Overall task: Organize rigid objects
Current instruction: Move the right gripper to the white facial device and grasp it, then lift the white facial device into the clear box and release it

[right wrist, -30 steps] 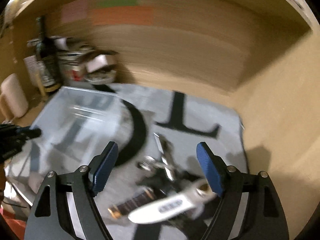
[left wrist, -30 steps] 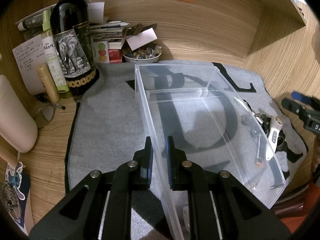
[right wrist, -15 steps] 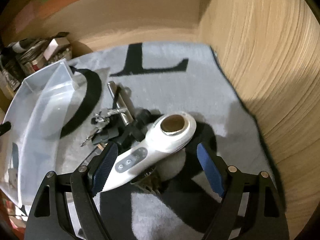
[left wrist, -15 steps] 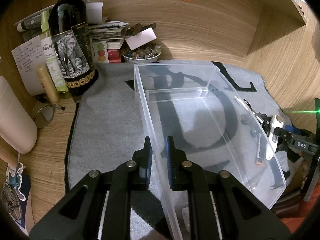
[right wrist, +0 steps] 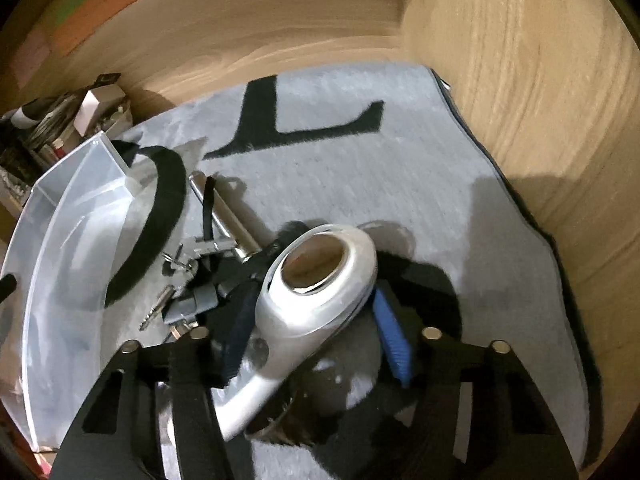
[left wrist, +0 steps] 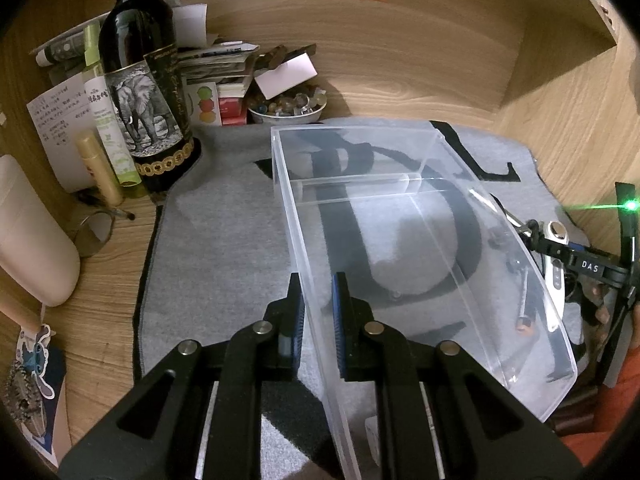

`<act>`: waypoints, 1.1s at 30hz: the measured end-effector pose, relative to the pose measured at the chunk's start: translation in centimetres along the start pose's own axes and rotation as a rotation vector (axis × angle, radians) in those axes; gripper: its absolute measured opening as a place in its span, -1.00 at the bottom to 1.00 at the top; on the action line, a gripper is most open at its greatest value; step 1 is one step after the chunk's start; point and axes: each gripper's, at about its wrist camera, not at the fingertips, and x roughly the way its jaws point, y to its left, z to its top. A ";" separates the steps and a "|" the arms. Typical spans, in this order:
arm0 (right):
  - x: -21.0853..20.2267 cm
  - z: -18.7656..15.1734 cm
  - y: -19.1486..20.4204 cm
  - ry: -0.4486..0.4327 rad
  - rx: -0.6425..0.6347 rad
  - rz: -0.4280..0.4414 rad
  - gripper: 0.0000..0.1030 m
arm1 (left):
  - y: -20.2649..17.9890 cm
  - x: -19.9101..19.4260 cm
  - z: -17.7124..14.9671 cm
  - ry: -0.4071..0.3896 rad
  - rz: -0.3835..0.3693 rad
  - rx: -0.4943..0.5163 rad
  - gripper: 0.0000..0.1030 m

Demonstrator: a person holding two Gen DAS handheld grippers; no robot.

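Right hand-held gripper (right wrist: pixel 316 336) has closed around one white device (right wrist: pixel 320 280).

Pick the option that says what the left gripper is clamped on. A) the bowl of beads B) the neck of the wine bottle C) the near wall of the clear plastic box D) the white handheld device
C: the left gripper has a finger on each side of the clear plastic box wall, pinching it.

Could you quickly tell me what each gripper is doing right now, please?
Left gripper: shut on the clear plastic bin's near wall.
Right gripper: jaws around the white handheld device; whether clamped cannot be told.
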 end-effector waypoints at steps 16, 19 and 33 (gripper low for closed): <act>-3.7 2.4 1.2 -0.141 -0.044 0.027 -0.18 | -0.2 0.0 0.0 0.002 0.013 -0.005 -0.77; -4.9 3.0 2.2 -0.186 -0.066 0.035 -0.23 | -0.2 0.0 0.0 0.002 0.014 -0.004 -0.77; -9.4 5.4 8.2 -0.365 -0.204 0.149 -0.25 | -0.1 -0.1 -0.1 -0.009 0.016 0.001 -0.77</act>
